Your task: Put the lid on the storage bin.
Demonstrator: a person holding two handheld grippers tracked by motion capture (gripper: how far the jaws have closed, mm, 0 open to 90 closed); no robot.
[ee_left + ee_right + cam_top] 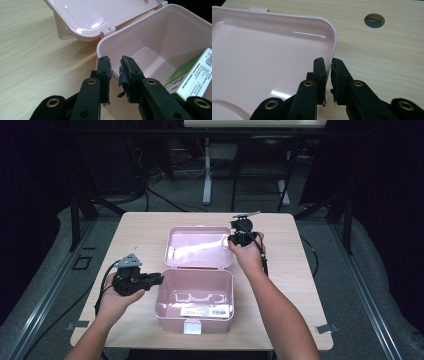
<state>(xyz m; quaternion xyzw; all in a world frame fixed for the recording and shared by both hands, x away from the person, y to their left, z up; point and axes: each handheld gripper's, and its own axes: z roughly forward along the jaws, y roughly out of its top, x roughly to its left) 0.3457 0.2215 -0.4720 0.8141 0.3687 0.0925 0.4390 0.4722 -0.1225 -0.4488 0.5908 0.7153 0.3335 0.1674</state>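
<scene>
Right gripper (328,75) clamped on lid (262,62) edge; left gripper (115,75) pinching box (160,45) wall, lid hinged behind.

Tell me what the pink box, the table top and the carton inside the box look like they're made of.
Pink box: probably moulded plastic, glossy; its open lid shows sharp highlights and moulded hinge tabs. Table top: pale wood-grain surface, matte, likely laminate rather than solid wood, though that stays uncertain. Carton: looks like printed cardboard, white and green with a barcode and crisp folded edges.
</scene>
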